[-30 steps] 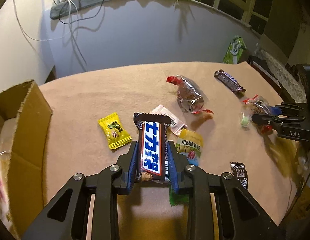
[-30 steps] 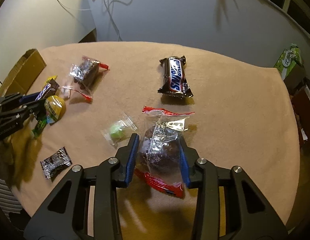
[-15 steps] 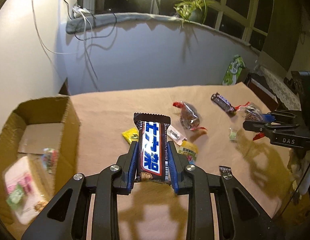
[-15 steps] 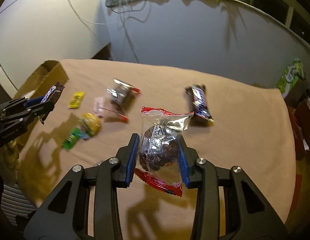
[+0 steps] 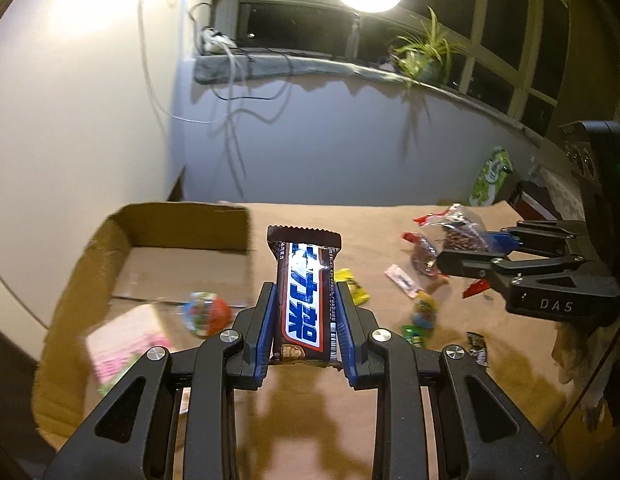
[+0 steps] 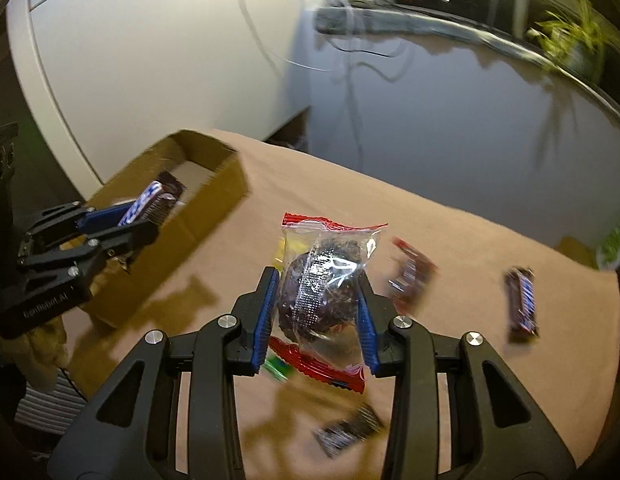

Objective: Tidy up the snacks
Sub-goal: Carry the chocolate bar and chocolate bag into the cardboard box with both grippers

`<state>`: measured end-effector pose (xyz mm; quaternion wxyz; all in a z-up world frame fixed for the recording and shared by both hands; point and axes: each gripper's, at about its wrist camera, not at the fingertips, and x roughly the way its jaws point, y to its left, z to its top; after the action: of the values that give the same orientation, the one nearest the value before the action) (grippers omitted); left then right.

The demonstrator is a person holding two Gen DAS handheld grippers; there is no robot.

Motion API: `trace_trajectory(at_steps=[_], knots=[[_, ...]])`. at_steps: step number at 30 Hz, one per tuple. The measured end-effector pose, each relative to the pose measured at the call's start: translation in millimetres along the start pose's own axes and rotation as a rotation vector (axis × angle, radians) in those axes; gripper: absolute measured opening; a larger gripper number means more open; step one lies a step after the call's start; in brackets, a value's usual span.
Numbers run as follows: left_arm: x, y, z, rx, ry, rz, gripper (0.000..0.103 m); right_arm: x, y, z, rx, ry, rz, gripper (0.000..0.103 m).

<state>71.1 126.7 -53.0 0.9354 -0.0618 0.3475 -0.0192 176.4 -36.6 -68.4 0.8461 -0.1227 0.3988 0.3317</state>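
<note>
My left gripper (image 5: 305, 312) is shut on a brown chocolate bar with a blue and white label (image 5: 305, 296) and holds it above the table, beside the right wall of the open cardboard box (image 5: 181, 224). It also shows in the right wrist view (image 6: 109, 222), with the bar (image 6: 149, 200) over the box (image 6: 213, 196). My right gripper (image 6: 318, 304) is shut on a clear bag with a dark cake and red edges (image 6: 322, 284), held above the table. It shows at the right in the left wrist view (image 5: 466, 250).
The box holds a pink packet (image 5: 125, 340) and a round colourful snack (image 5: 205, 312). Loose snacks lie on the tan tablecloth (image 5: 370, 232): a yellow candy (image 5: 352, 292), a clear cake bag (image 5: 424, 256), a Snickers bar (image 6: 522, 304), a small dark packet (image 6: 350, 432).
Both grippers have risen and swung left toward the cardboard box with their snacks still held. The box now fills more of both views.
</note>
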Motion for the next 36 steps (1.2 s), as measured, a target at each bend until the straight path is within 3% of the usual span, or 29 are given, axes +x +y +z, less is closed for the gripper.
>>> trace_trajectory(at_steps=[18, 36], knots=[[-14.2, 77.1, -11.3, -0.089, -0.005, 0.093, 0.027, 60.4, 103.5, 69.1, -0.128, 0.016, 0.149, 0.038], [-15.9, 98.1, -17.0, -0.119, 0.011, 0.13, 0.027, 95.7, 136.4, 81.3, -0.16, 0.05, 0.192, 0.039]])
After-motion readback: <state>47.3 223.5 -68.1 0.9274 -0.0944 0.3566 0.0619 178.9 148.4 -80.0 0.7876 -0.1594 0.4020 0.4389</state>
